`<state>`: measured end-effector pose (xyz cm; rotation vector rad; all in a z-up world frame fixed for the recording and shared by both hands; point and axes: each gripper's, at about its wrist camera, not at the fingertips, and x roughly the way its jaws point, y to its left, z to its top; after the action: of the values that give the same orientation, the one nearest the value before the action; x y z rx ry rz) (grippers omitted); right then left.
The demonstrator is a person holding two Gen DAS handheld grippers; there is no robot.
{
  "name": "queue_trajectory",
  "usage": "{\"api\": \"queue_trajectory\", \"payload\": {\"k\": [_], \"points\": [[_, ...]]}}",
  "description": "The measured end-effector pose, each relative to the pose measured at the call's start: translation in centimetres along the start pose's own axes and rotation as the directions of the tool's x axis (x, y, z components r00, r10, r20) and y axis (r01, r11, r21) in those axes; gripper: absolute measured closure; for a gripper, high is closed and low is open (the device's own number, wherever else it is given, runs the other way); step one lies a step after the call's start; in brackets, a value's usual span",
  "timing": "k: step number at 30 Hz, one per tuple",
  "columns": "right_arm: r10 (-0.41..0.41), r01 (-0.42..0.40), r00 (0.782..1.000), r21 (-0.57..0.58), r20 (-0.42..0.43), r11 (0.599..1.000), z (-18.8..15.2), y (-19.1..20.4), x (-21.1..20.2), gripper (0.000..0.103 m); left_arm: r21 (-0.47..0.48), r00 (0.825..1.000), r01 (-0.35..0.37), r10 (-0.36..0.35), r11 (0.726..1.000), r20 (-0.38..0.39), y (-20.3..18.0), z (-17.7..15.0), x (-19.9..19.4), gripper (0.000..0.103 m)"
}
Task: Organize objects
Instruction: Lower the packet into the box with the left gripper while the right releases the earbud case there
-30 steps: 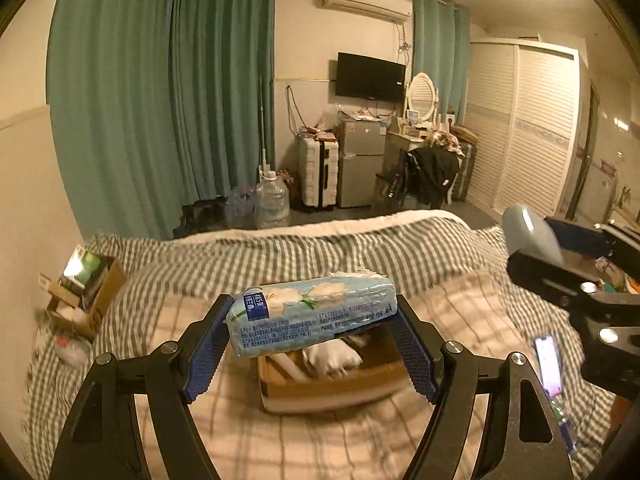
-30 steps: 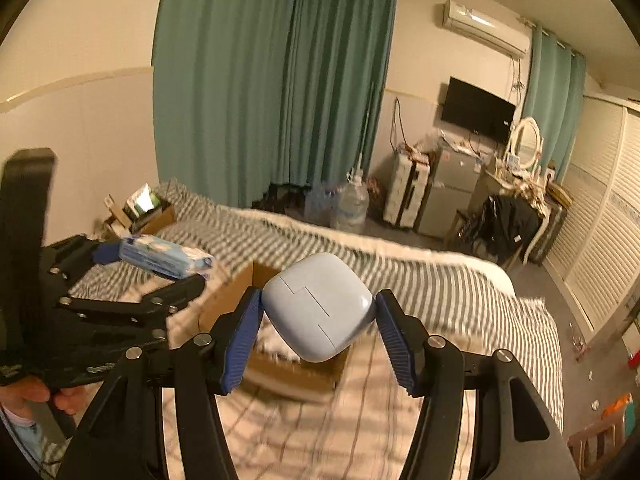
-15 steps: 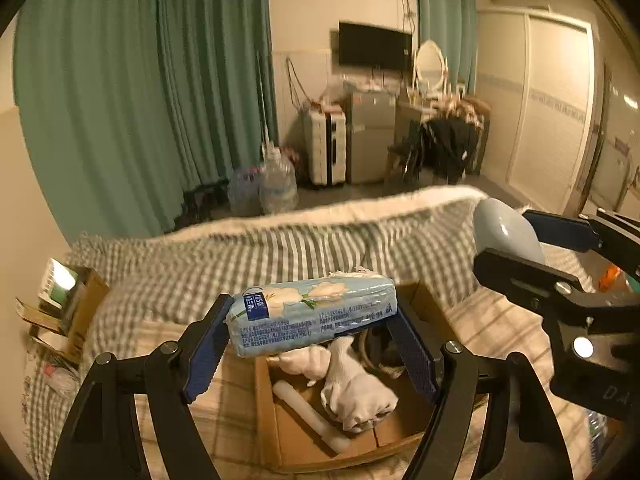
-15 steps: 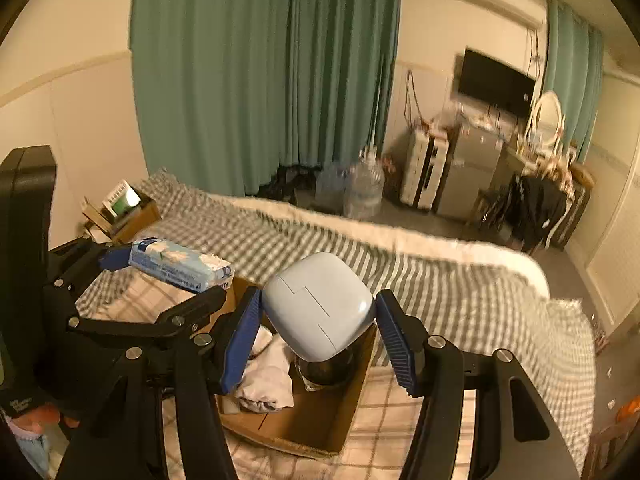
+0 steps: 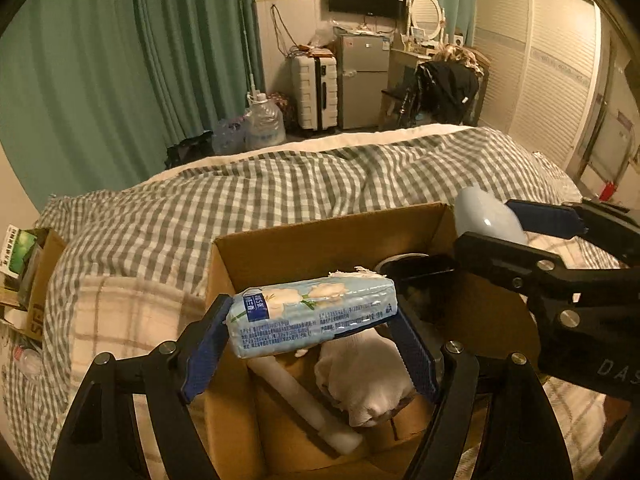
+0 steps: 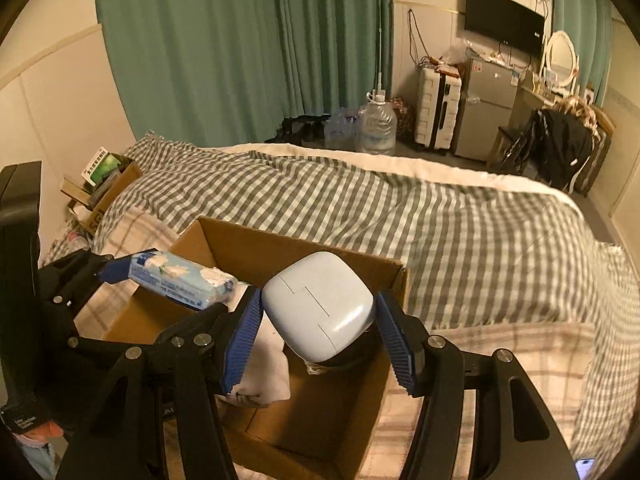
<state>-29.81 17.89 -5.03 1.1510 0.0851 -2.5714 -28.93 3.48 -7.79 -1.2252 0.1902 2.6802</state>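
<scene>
The left gripper (image 5: pixel 310 344) is a black plastic frame of angular, strut-like arms with triangular cut-outs, joined by round silver screw heads. Its two fingers (image 5: pixel 202 350) carry blue pads with a fine ribbed texture. The right gripper (image 6: pixel 318 334) is built the same way: black struts, silver screws, ribbed blue pads. Pale lettering marks its side in the left wrist view, only partly legible. A small white-text label sits on the left unit's black body.
</scene>
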Motion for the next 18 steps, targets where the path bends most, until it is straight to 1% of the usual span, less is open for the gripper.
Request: {"api": "queue_trajectory", "payload": {"k": [3, 4, 5, 7, 10, 12, 15, 16, 18], "points": [[0.0, 0.0, 1.0, 0.02, 0.013, 1.0, 0.1, -0.1, -0.5, 0.045, -0.018, 1.0, 0.026, -0.026, 0.999, -0.008, 0.2, 0.1, -0.4, 0.02], [-0.008, 0.008, 1.0, 0.025, 0.023, 1.0, 0.3, -0.2, -0.8, 0.041, -0.024, 1.0, 0.025, -0.025, 0.999, -0.008, 0.5, 0.3, -0.7, 0.018], [-0.013, 0.012, 0.999, 0.032, 0.043, 0.999, 0.5, -0.2, -1.5, 0.033, -0.03, 1.0, 0.016, -0.017, 0.999, -0.006, 0.6, 0.4, -1.0, 0.009], [-0.016, 0.012, 0.997, 0.052, 0.081, 0.999, 0.9, -0.3, -3.3, 0.03, -0.049, 1.0, -0.011, 0.012, 0.999, 0.019, 0.9, 0.7, -2.2, 0.001], [-0.03, 0.022, 0.991, 0.066, 0.13, 0.998, 1.6, -0.5, -7.0, 0.027, -0.058, 0.998, -0.007, 0.01, 0.998, 0.057, 1.3, 1.3, -5.0, 0.001], [-0.064, 0.054, 0.984, 0.066, 0.169, 0.996, 1.7, -0.2, -10.0, 0.025, -0.069, 0.996, -0.009, 0.015, 0.998, 0.086, 1.3, 1.7, -7.1, 0.0], [-0.093, 0.079, 0.971, 0.071, 0.219, 0.994, 1.8, 0.1, -14.3, 0.021, -0.083, 0.987, -0.004, 0.017, 0.997, 0.159, 1.5, 2.2, -11.4, 0.0], [-0.106, 0.09, 0.965, 0.076, 0.24, 0.993, 1.6, 0.4, -15.9, 0.018, -0.084, 0.982, -0.003, 0.018, 0.996, 0.189, 1.4, 2.4, -13.2, 0.0], [-0.136, 0.117, 0.953, 0.082, 0.272, 0.99, 1.2, 1.0, -18.8, 0.016, -0.08, 0.973, -0.007, 0.025, 0.997, 0.23, 1.2, 2.5, -15.9, 0.0]]}}
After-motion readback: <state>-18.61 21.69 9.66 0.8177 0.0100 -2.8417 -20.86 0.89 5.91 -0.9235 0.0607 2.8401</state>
